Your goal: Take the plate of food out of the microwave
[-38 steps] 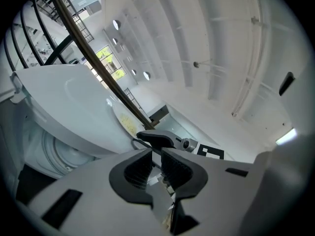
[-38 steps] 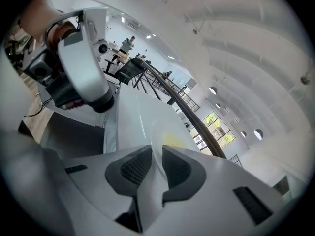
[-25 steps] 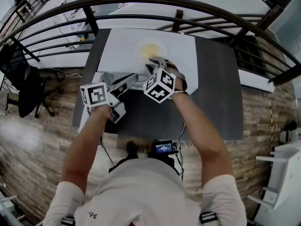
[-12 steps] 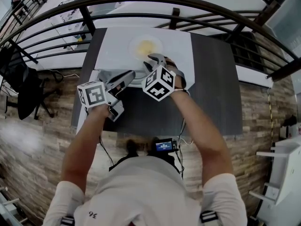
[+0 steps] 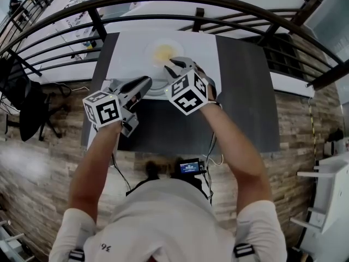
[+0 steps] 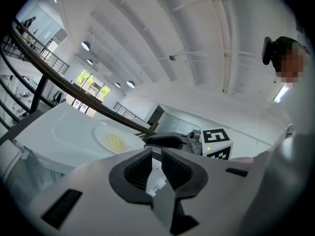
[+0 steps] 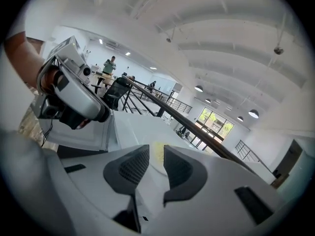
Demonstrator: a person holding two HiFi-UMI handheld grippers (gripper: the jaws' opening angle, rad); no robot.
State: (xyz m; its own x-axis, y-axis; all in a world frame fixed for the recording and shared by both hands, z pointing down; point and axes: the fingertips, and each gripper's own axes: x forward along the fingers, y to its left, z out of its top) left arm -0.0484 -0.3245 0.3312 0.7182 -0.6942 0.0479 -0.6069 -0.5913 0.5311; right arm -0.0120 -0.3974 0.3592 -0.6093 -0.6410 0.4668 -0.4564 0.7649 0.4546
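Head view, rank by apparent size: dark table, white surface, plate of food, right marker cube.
1. dark table
2. white surface
3. plate of food and right marker cube: these look about equal, and the cube sits nearer the camera, so no ranking between them.

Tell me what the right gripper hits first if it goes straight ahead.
Most likely the round white plate of yellow food, seen dead ahead between the parted fingers of the right gripper; depth is unclear.
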